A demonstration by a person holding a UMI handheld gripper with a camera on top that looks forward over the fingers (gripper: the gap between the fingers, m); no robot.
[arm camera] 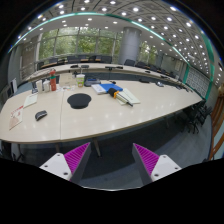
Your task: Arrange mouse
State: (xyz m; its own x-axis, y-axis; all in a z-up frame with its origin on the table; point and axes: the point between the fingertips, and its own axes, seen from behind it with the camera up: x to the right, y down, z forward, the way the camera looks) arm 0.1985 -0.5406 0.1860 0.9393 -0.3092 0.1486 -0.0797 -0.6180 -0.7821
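Observation:
A small dark mouse (40, 115) lies on the long pale table (100, 115), far ahead and to the left of the fingers, near the table's left end. My gripper (111, 150) is held back from the table's near edge, above the dark floor. Its fingers are open and wide apart, magenta pads (72, 158) showing, with nothing between them.
A black round flat thing (78, 101) lies mid-table, with a pale cup (80, 80) behind it. A blue book (104, 88) and loose papers (126, 96) lie to the right. More papers (22, 104) lie beyond the mouse. Chairs (196, 112) stand along the right side.

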